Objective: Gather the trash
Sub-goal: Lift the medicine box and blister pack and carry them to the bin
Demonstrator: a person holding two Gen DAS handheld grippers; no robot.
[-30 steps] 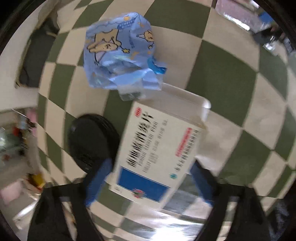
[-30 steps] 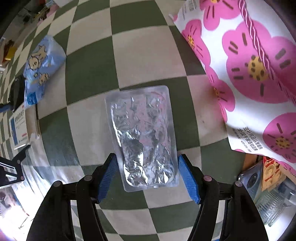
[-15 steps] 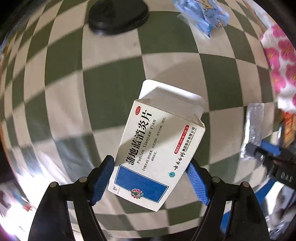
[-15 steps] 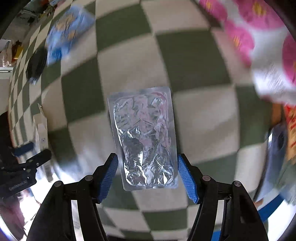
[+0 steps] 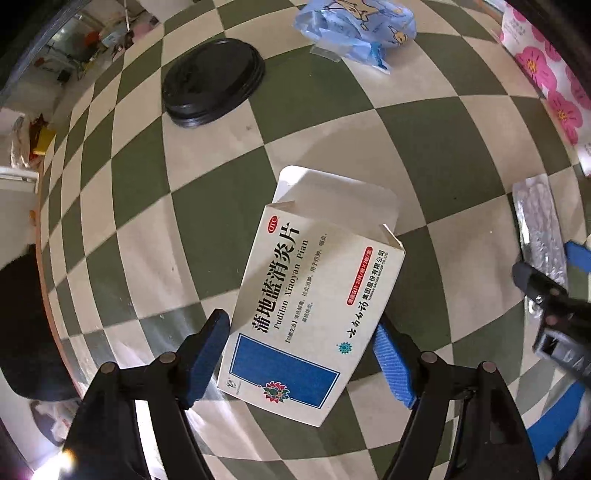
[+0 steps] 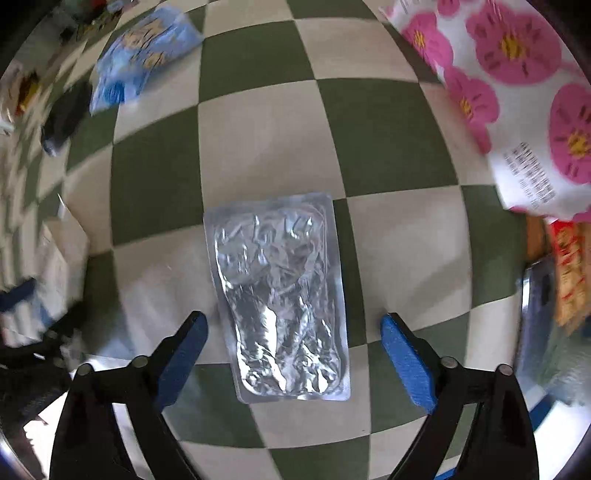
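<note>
A white and blue medicine box (image 5: 314, 295) with an open flap sits between the blue pads of my left gripper (image 5: 301, 354), which is shut on it above the green-and-cream checked cloth. A silver foil blister pack (image 6: 282, 295) lies between the fingers of my right gripper (image 6: 295, 354), whose jaws stand apart from the pack's sides. The pack also shows in the left wrist view (image 5: 539, 232), with the right gripper's black body below it.
A crumpled blue cartoon wrapper (image 5: 356, 29) and a black round lid (image 5: 212, 77) lie at the far side. A white bag with pink flowers (image 6: 517, 85) sits to the right. A red and yellow packet (image 6: 569, 273) is at the right edge.
The right gripper's jaws have opened away from the foil pack, which now lies loose between them. The left gripper still holds the box and has barely shifted in the last half second.
</note>
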